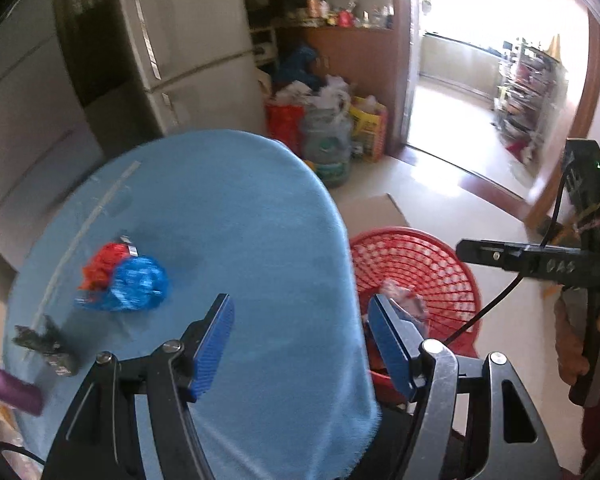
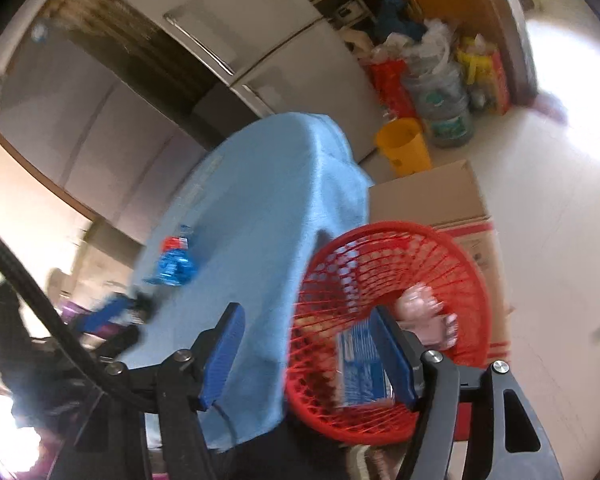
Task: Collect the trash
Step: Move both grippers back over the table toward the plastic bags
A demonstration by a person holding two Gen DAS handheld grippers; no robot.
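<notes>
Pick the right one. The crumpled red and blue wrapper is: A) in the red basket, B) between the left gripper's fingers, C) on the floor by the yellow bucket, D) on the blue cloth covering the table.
D: the crumpled red and blue wrapper lies on the blue cloth, outside the red basket, and the left gripper is open with nothing in it.

A crumpled wrapper (image 1: pixel 124 282) is lying on the cloth-covered table (image 1: pixel 228 216), a small dark scrap (image 1: pixel 46 346) sitting nearer its left edge. The mesh basket (image 1: pixel 432 268) is standing just right of the table, holding a packet (image 2: pixel 360 364).
</notes>
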